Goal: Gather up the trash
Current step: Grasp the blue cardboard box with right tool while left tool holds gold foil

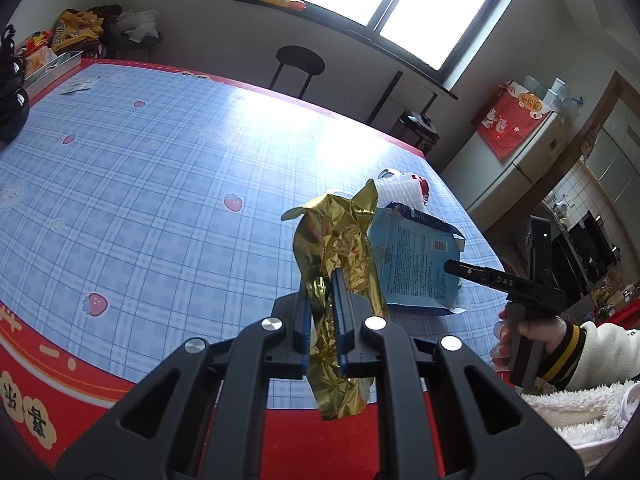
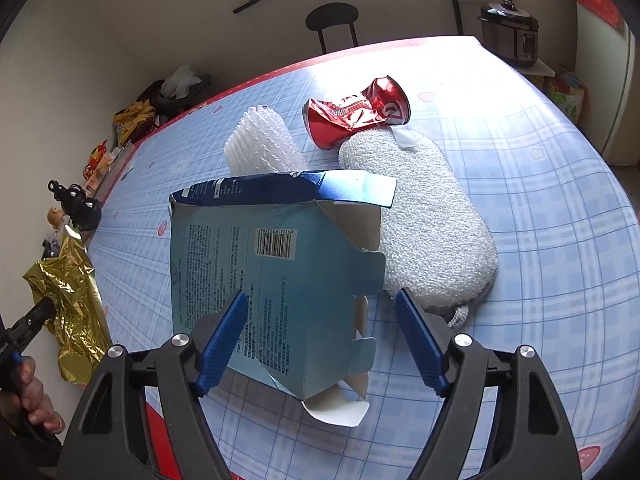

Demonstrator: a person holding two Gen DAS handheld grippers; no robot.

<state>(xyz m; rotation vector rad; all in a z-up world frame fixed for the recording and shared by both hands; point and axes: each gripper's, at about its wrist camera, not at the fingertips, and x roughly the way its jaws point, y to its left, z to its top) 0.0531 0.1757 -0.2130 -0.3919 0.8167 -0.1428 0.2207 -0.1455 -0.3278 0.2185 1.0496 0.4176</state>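
Note:
My left gripper [image 1: 322, 280] is shut on a crumpled gold foil wrapper [image 1: 340, 248] and holds it above the table's near edge; the wrapper also shows at the left of the right wrist view [image 2: 72, 304]. My right gripper [image 2: 320, 300] is open, its blue fingers [image 2: 224, 336] straddling the near part of a flattened blue cardboard box [image 2: 272, 272], which lies on the table and also shows in the left wrist view [image 1: 416, 264]. Behind the box lie a crushed red can [image 2: 360, 114], a white bubble-wrap roll [image 2: 260, 144] and a white scrubbing pad [image 2: 432, 232].
The table has a blue plaid cloth [image 1: 160, 184] with a red border. A black teapot [image 1: 10, 92] and a tray [image 1: 52, 66] stand at its far left. A black stool [image 1: 300, 62] and a cooker [image 2: 510, 34] stand beyond the table.

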